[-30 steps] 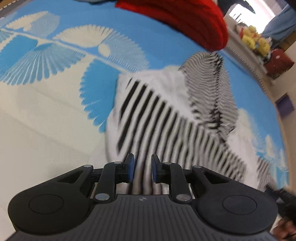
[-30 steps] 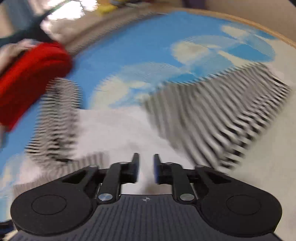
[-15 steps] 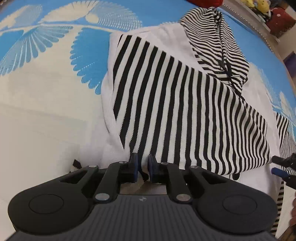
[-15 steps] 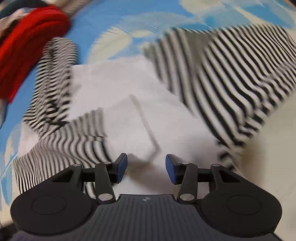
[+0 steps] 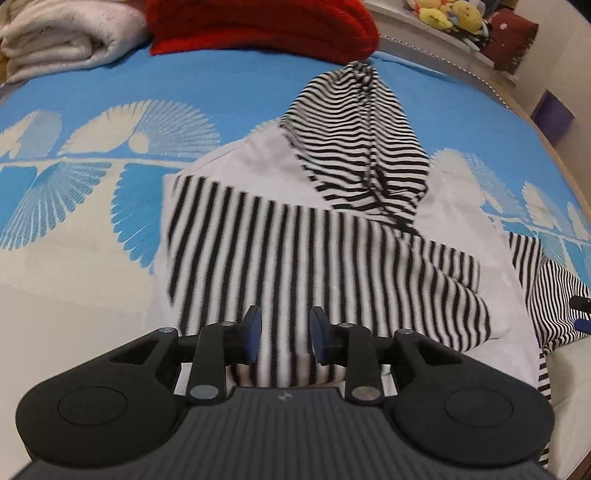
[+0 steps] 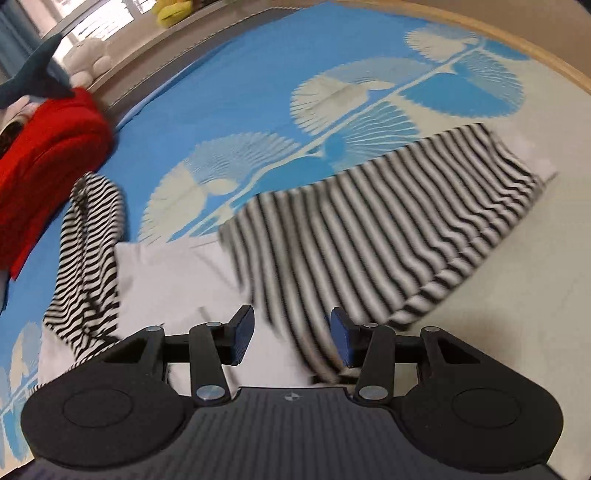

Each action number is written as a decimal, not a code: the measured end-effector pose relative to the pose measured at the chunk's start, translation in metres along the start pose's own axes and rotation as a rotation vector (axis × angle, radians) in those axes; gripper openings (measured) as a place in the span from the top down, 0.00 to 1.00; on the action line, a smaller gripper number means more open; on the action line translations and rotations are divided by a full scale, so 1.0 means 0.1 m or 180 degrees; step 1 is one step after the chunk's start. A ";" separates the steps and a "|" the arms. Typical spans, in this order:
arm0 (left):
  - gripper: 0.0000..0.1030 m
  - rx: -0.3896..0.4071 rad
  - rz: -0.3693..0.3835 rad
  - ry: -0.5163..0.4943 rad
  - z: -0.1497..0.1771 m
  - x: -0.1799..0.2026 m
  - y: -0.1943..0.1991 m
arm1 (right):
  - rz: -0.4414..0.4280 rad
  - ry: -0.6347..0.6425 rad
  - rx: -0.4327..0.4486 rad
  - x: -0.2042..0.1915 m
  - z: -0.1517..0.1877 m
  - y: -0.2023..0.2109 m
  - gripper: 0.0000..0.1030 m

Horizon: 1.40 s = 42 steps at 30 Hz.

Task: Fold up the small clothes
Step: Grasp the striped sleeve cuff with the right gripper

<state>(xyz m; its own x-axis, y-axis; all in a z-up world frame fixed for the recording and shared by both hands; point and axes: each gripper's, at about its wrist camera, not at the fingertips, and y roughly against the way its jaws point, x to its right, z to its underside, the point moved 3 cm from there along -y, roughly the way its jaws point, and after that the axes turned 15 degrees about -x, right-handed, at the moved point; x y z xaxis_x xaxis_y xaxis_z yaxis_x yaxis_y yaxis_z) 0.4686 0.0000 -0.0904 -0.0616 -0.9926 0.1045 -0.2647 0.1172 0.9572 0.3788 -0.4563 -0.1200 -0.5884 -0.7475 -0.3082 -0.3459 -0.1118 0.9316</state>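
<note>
A small hoodie (image 5: 266,158) with a white body and black-and-white striped sleeves lies on the blue patterned bedspread (image 5: 221,85). One striped sleeve (image 5: 314,258) is folded across the body, and the striped hood (image 5: 362,147) points away. My left gripper (image 5: 284,332) hovers over that sleeve's near edge; its jaws are opening and the pads do not press the cloth beneath. My right gripper (image 6: 291,336) is open above the white body (image 6: 173,277), beside the other striped sleeve (image 6: 388,229), which lies spread out to the right. Its fingertips (image 5: 580,314) show at the left wrist view's right edge.
A red knitted garment (image 5: 258,26) and a folded cream blanket (image 5: 66,40) lie at the far side of the bed. Plush toys (image 5: 443,14) sit on a ledge behind it. A shark plush (image 6: 37,74) lies near the red garment (image 6: 48,166). The bed's wooden rim (image 6: 517,48) curves at the right.
The left gripper, nearly closed on the folded sleeve's edge, has let go and pulled back. The right gripper has widened and drawn away too, and the hoodie now looks farther off.
</note>
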 end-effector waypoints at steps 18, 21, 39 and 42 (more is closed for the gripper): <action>0.69 0.0025 -0.0148 -0.0303 0.00 0.51 -0.17 | 0.0114 -0.0957 0.0372 1.62 -0.54 0.10 0.74; 0.69 0.0013 -0.0163 -0.0306 0.00 0.51 -0.19 | 0.0065 -0.1201 0.0294 1.89 -0.60 -0.01 0.69; 0.69 0.0020 -0.0122 -0.0184 -0.10 0.41 -0.19 | 0.0205 -0.1431 0.0462 2.02 -0.81 -0.29 0.91; 0.69 0.0024 -0.0118 -0.0152 -0.09 0.36 -0.16 | 0.0297 -0.1478 0.0573 1.94 -0.79 -0.22 0.95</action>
<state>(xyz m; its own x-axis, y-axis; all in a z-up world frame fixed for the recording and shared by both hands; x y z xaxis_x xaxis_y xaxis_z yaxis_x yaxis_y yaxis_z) 0.4791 -0.0382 -0.0997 -0.0976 -0.9937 0.0557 -0.2748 0.0806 0.9581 0.3300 -0.6502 -0.1853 -0.8715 -0.3745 -0.3167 -0.3729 0.0866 0.9238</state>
